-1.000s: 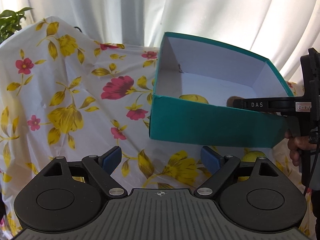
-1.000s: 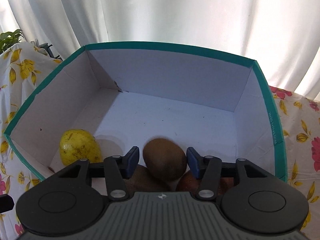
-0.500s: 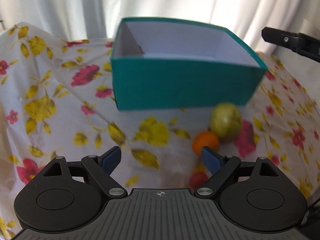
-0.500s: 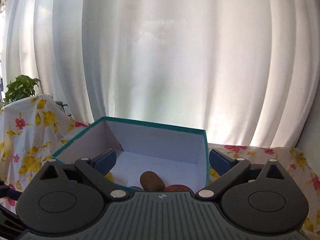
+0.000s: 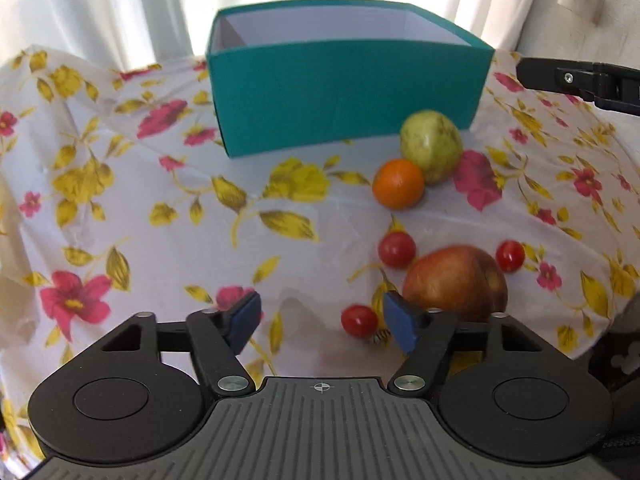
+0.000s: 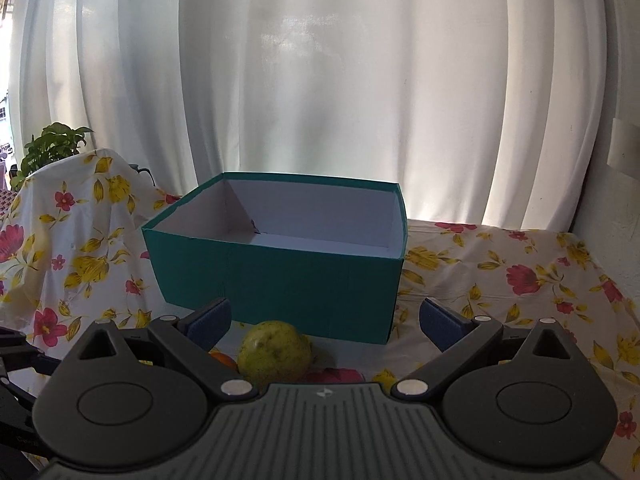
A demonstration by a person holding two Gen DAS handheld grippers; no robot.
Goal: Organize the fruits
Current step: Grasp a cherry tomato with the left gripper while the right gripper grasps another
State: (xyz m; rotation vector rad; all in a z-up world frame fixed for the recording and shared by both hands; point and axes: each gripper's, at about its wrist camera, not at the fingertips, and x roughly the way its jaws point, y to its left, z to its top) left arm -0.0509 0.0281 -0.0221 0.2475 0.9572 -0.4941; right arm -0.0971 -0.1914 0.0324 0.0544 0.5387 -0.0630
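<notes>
The box (image 5: 348, 92) is set at the tabletop's (image 5: 168, 240) rear; before its right corner the guava (image 5: 432, 144) and orange (image 5: 398, 189) are placed touching — nearer, the apple (image 5: 452, 280) is flanked by tomatoes (image 5: 397, 249).

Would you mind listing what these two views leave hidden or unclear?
- Box contents: the near wall blocks the floor in the left wrist view; the right wrist view shows only its far strip.
- Apple: lower part behind the left gripper, whose jaws are closing on nothing.
- Orange: mostly behind the right gripper.
</notes>
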